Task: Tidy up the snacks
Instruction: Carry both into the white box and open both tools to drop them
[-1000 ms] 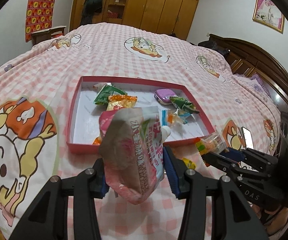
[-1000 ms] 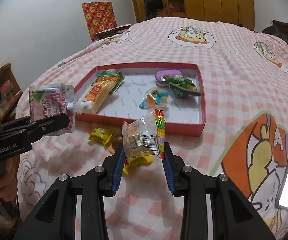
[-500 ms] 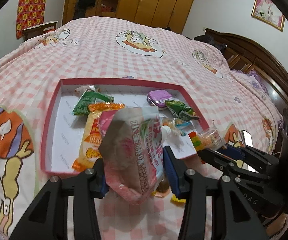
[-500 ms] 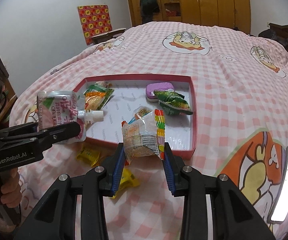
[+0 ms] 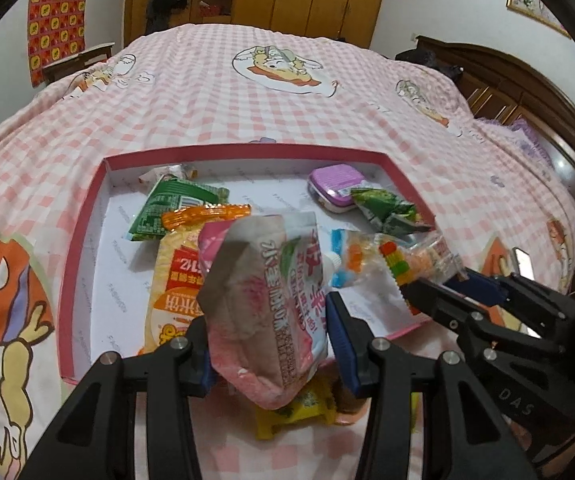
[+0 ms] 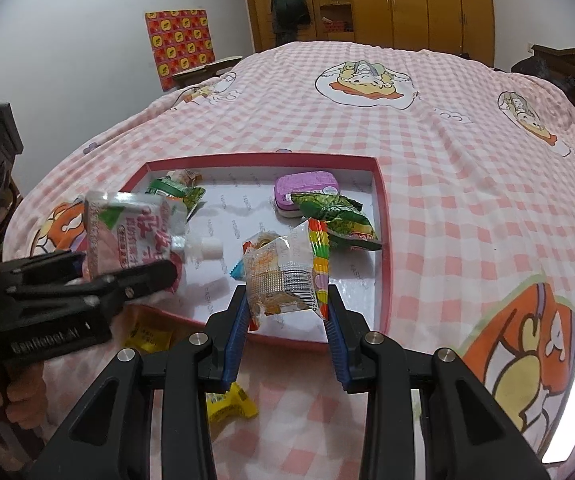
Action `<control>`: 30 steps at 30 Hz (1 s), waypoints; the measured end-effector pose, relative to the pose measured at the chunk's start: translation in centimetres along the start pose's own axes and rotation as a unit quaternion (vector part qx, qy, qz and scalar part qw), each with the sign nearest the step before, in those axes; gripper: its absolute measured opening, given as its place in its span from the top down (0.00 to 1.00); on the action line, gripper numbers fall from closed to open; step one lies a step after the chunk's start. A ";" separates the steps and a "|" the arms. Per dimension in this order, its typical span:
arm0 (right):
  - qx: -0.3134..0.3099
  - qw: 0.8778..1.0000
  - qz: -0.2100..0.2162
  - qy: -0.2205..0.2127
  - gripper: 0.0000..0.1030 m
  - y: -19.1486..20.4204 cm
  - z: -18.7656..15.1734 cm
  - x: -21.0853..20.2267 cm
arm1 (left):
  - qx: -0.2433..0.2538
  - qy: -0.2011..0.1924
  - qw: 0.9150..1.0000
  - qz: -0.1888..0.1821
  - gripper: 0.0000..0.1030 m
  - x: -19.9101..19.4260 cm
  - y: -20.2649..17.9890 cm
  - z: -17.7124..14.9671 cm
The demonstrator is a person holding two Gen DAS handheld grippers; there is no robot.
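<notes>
My left gripper [image 5: 267, 344] is shut on a pink and white drink pouch [image 5: 263, 300] with a white cap; the same pouch [image 6: 135, 236] shows in the right wrist view over the near left part of the red-rimmed tray [image 6: 383, 240]. My right gripper [image 6: 285, 320] is shut on a clear snack packet [image 6: 283, 276] with a rainbow stripe, held over the tray's near edge. The tray [image 5: 83, 240] holds a purple tin [image 5: 335, 186], green packets [image 5: 175, 208], an orange packet [image 5: 175, 292] and a small blue-edged candy bag [image 5: 347, 264].
Yellow wrapped candies [image 6: 227, 404] and another [image 6: 147, 336] lie on the pink checked bedspread in front of the tray. A phone [image 6: 567, 384] lies at the right. A hand [image 6: 3, 396] grips the left tool. A wooden wardrobe and headboard stand behind.
Both grippers have moved forward with their loads and now hang over the tray's near edge; the loose yellow candies have slid below the fingers.
</notes>
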State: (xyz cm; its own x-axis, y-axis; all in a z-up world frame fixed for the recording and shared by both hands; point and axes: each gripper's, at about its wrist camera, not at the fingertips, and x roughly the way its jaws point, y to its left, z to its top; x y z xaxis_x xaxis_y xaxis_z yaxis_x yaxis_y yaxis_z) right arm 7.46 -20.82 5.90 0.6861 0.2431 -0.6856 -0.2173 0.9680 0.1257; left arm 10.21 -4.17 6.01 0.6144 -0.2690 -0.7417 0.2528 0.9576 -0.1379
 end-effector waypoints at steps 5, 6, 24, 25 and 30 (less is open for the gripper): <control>0.004 1.000 0.002 -0.003 0.64 0.1 0.3 0.7 | 0.012 -0.005 1.000 0.023 0.53 0.6 0.2 0.5; 0.005 1.000 0.002 -0.004 0.64 0.1 0.4 0.8 | 0.013 -0.006 1.000 0.025 0.53 0.6 0.3 0.6; 0.020 1.000 0.003 -0.017 0.64 -0.4 0.9 2.1 | -0.010 0.002 0.998 0.060 0.57 3.4 2.9 2.7; 0.021 1.000 0.003 -0.018 0.64 -0.5 0.8 2.1 | -0.012 0.002 0.998 0.060 0.57 3.5 2.9 2.7; 0.034 0.999 0.002 -0.020 0.64 -1.1 0.9 2.4 | -0.004 -0.001 0.998 0.066 0.56 3.8 2.7 2.5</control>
State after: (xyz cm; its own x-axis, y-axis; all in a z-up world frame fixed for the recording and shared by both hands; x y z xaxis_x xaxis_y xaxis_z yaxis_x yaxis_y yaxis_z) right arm 9.98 -21.28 4.72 0.7132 0.2479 -0.6557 -0.1731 0.9687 0.1780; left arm 15.07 -2.85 4.51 0.6438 -0.1400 -0.7523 0.1634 0.9856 -0.0436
